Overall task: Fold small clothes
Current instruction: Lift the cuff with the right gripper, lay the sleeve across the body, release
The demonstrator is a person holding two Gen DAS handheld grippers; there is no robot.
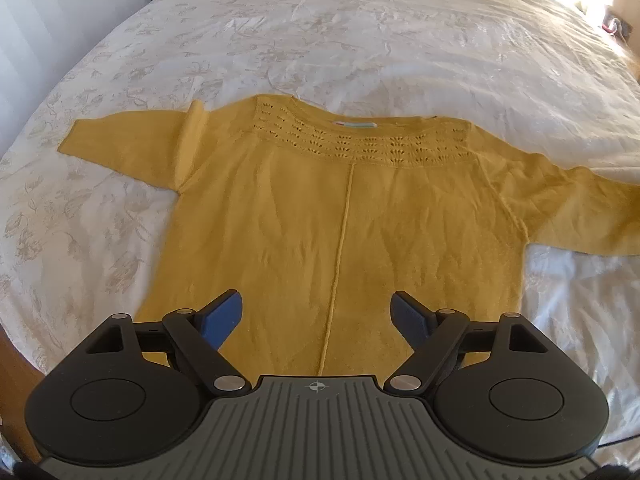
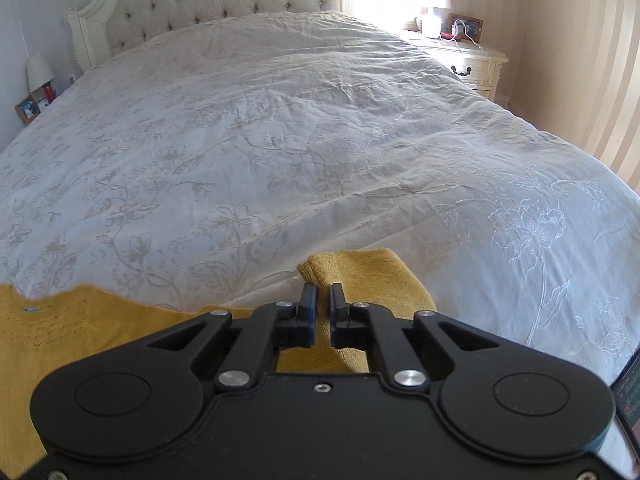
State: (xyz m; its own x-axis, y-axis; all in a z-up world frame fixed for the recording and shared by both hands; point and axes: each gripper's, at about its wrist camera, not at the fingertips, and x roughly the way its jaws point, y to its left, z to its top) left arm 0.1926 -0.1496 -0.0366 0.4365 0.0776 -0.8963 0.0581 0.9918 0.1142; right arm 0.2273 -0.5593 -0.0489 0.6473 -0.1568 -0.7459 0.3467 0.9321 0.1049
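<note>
Nearby, only the white bedspread surrounds the yellow sweater.

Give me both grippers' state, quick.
Left gripper: open, holding nothing, above the mustard-yellow knitted sweater.
Right gripper: closed on the sweater's sleeve end.

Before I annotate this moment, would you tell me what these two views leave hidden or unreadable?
- Left wrist view: the yellow sweater's hem is covered by the open left gripper; its right cuff runs off the frame edge.
- Right wrist view: the right gripper is shut on the sleeve, but its body hides the fabric below the fingers.
- Both views: the bedside picture frame is too small to read.
</note>
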